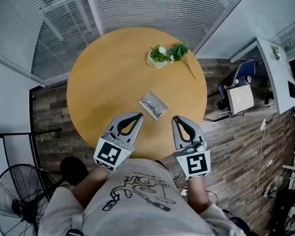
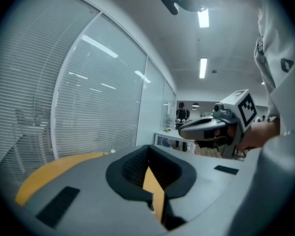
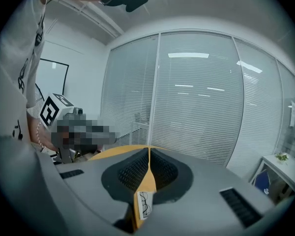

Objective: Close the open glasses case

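The open glasses case [image 1: 153, 105] lies flat on the round wooden table [image 1: 103, 82], pale grey, with a pair of glasses inside. Both grippers hover at the table's near edge, short of the case. My left gripper [image 1: 137, 116] is shut with nothing in it, its tips just left of the case's near corner. My right gripper [image 1: 177, 119] is also shut and empty, just right of the case. In the right gripper view the case [image 3: 143, 203] shows through the slit below the closed jaws [image 3: 149, 149]. The left gripper view shows its jaws [image 2: 148, 147] closed, and the right gripper [image 2: 214, 125] beyond.
A small potted plant [image 1: 161, 57] stands at the table's far side. Glass walls with blinds run behind the table. A floor fan [image 1: 14, 200] stands at the lower left; a blue chair [image 1: 238, 85] and a white desk [image 1: 278, 68] are at the right.
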Motion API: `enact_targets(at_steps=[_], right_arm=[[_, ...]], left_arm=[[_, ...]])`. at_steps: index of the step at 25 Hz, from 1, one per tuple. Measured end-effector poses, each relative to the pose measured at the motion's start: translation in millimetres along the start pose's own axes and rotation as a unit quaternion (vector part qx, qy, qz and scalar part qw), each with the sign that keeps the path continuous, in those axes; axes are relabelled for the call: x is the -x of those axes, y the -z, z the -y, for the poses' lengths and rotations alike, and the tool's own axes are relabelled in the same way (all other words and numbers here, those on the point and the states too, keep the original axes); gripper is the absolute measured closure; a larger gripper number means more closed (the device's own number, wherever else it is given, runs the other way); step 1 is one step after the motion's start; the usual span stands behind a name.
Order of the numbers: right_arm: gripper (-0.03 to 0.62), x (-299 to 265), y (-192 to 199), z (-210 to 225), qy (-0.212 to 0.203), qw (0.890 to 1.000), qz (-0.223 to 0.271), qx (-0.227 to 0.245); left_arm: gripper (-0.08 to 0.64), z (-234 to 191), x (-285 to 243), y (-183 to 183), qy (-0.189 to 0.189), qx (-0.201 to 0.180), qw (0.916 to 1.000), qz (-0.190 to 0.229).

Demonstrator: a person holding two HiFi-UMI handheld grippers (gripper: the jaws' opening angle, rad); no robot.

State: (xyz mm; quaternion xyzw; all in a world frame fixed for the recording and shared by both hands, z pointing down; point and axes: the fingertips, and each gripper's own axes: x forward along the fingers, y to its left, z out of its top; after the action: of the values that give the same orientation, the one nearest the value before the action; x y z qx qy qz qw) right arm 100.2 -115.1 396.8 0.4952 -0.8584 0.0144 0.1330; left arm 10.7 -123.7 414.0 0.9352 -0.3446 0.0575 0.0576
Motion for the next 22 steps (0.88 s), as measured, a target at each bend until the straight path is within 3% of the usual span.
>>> enact_targets(at_steps=[5,9,13,22], right_arm=[[0.571,-7,19,-2,-0.006,1.0,-0.021,0.002],[0.565,-8,43,-6,-0.006,0.997,-0.076,-0.025],[0.561,-13,53,-4,-0.012,0.997,-0.071,-0.016],[0.554,-18,78,-8,-0.013,0.993,-0.115,-0.025]], left_arm=[[0.541,-2,1,19,-0.002,0.011,0.9996,-0.026],[0.541,-3,-1,35,-0.001,0.022,0.9988,-0.044],[0.541,-2,-4,48,0.003,0.03,0.9977,-0.06],[0.541,-2,-10,70,0.01,0.03,0.9962,-0.081]])
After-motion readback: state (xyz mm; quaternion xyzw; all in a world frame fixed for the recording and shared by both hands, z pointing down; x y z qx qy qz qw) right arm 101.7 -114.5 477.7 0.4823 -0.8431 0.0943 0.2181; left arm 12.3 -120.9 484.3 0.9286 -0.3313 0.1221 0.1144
